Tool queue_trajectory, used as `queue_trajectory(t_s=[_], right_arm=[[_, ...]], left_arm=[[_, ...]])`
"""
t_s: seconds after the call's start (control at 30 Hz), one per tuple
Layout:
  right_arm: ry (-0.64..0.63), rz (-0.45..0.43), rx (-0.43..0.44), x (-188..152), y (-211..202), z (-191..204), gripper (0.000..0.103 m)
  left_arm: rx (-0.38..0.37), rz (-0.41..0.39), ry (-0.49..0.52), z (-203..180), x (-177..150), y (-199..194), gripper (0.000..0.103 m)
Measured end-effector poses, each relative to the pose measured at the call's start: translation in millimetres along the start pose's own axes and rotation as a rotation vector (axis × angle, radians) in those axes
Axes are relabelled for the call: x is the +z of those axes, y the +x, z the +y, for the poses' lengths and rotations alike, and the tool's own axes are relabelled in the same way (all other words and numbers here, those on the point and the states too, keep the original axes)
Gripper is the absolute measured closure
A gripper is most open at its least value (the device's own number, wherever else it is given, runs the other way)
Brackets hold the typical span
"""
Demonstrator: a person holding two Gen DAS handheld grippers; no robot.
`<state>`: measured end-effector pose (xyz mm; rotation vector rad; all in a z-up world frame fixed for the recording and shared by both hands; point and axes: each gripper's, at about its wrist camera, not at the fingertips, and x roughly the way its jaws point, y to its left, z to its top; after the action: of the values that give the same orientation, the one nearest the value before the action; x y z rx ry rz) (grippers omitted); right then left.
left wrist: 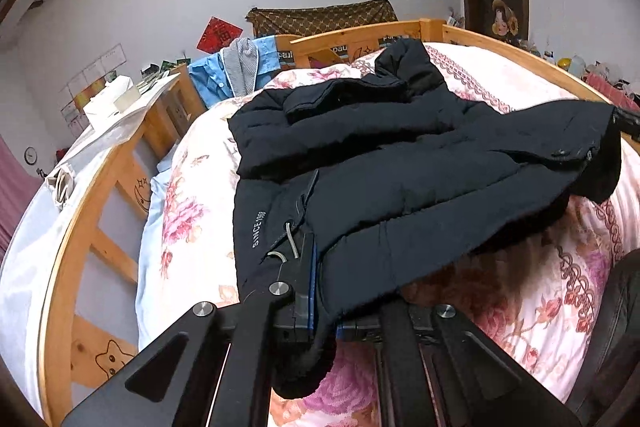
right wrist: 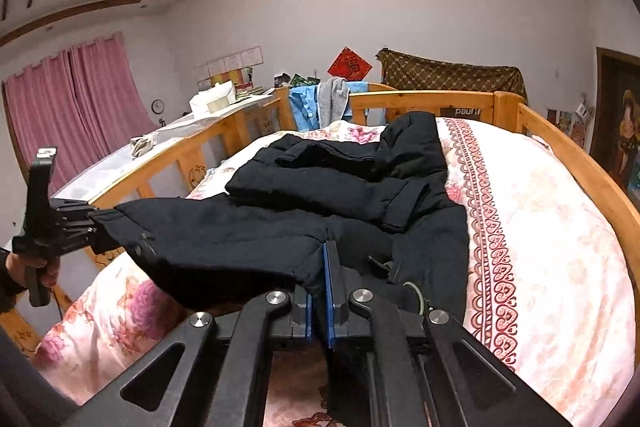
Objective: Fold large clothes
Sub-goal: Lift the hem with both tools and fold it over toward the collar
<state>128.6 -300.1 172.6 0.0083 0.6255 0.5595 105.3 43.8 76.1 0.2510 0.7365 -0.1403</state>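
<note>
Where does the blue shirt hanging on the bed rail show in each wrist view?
Left wrist: blue shirt, upper left, draped over the rail beyond the jacket.
Right wrist: blue shirt, upper centre, on that rail.
Shared landmark: red wall decoration just above it.

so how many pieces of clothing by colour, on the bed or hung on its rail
black: 1, the jacket, gripped by left claw and right claw
blue: 1, shirt
grey: 1, top
total: 3
</note>
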Motion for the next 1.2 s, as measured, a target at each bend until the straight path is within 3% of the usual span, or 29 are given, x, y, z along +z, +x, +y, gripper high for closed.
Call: queue_trajectory(t_s=[0.27,0.33,0.37,0.43,0.5,0.63,0.7,0.73,0.8,0.83,0.93,1.1,1.2], right_arm=[[-0.163,0.167,-0.002,-36,15,16,0.088],[-0.216,0.234,0.006,-48,23,23,0.061],[-0.25,0.257,0.022,-55,25,27,0.053],[-0.309,0.28,0.075,-66,24,38,0.021],[-0.387,0.329,0.079,-76,29,51,0.014],[-0.513,0.427,-0.026,-96,56,71,0.014],[-0.528,0.476,-0.106,-106,72,72,0.02],[-0.549,0.484,-0.152,-110,78,72,0.043],[-0.586,0.476,-0.235,-116,83,70,0.076],[-0.577,0.455,-0.239,-117,80,68,0.087],[-0.547,0.376,-0.239,-111,62,62,0.095],[-0.47,0.301,-0.161,-97,16,58,0.097],[-0.473,0.271,-0.119,-88,-14,68,0.097]], left_arm=[[-0.008,0.013,-0.017,5,7,7,0.098],[-0.015,0.016,-0.029,7,12,9,0.098],[-0.018,0.016,-0.035,8,16,10,0.098],[-0.02,0.011,-0.032,8,19,9,0.098],[-0.021,0.006,-0.019,4,24,9,0.098],[-0.024,0.001,-0.02,4,28,11,0.098],[-0.03,0.001,-0.037,7,28,9,0.098],[-0.033,0.002,-0.046,9,27,8,0.098],[-0.036,0.003,-0.05,10,23,6,0.098],[-0.039,0.006,-0.048,10,18,4,0.098],[-0.025,-0.015,-0.041,9,-3,-3,0.098],[-0.055,-0.047,-0.122,12,-40,-25,0.099],[-0.048,-0.052,-0.061,6,-55,-45,0.099]])
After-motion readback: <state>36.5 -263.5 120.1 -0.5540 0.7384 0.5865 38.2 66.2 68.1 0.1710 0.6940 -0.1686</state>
